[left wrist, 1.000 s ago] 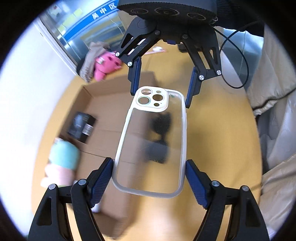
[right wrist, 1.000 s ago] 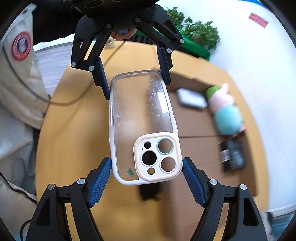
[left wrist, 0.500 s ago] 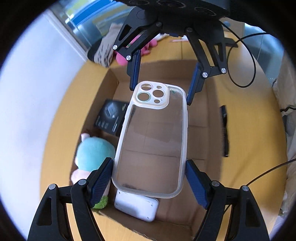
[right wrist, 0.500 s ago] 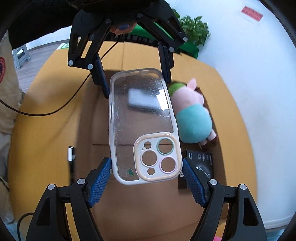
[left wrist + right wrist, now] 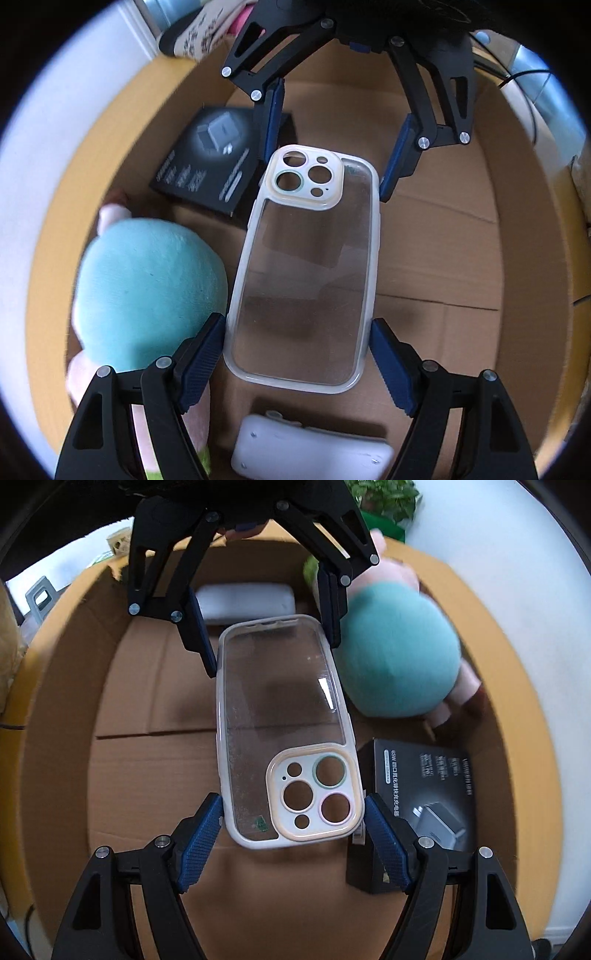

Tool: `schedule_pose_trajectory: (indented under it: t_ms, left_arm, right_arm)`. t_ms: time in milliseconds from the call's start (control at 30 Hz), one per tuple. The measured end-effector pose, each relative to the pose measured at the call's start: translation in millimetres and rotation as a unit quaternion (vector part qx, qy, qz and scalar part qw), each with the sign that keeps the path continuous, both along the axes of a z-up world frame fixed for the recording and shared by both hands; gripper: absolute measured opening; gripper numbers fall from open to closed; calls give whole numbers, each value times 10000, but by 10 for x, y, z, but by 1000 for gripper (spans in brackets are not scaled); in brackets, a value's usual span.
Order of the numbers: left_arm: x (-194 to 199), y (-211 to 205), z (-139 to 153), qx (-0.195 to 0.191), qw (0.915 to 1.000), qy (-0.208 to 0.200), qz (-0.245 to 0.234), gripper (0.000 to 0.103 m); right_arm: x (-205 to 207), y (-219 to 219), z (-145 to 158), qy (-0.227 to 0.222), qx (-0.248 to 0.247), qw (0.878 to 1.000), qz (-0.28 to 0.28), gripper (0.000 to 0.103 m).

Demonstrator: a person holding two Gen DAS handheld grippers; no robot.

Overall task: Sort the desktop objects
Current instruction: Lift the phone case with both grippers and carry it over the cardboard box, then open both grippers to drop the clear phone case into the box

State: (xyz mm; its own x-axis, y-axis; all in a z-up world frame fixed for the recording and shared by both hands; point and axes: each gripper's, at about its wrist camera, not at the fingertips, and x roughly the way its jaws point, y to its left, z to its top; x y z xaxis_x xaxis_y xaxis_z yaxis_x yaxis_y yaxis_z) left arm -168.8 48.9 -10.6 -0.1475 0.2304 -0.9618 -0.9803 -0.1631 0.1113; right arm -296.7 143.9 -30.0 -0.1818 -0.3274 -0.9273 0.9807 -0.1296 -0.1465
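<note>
Both pairs of tongs pinch the same clear phone case point(image 5: 303, 273), one at each end, and hold it flat above the open cardboard box point(image 5: 436, 236). The left tongs point(image 5: 297, 339) press their blue pads against the long edges of the plain end. The right tongs point(image 5: 293, 818) press theirs against the edges of the end with the cream camera frame. Each pair faces the other across the length of the case.

Through and around the case lies the brown floor of the box. From the left tongs, a plush toy point(image 5: 147, 291) with a teal body sits just to the left of the case, a black charger package point(image 5: 210, 162) lies ahead and to the left, close by the right tongs' finger, and a white flat device point(image 5: 310, 454) lies below the near end of the case. The box stands on a yellow worktop point(image 5: 74, 192).
</note>
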Motion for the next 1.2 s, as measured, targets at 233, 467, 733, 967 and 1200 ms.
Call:
schedule_pose_trajectory:
  t_ms: [233, 467, 733, 967, 1200]
  left_arm:
    - [-14, -34, -136, -152, 9998, 46, -69, 80]
    - [108, -122, -18, -160, 9994, 235, 203, 80]
    - [579, -457, 620, 403, 9886, 1161, 872, 80]
    - [1392, -703, 1361, 1757, 9272, 2277, 2401, 80]
    - [2358, -610, 1354, 2938, 8319, 2362, 4073, 80]
  right_arm:
    - [-61, -29, -112, -154, 36, 9999, 6, 83]
    - [148, -71, -163, -48, 336, 9993, -154, 94]
    - [683, 263, 548, 389, -159, 9926, -1135, 100]
    - [1409, 725, 930, 776, -1132, 9418, -3069, 103]
    - [2329, 566, 1092, 1766, -1854, 8804, -3993, 103]
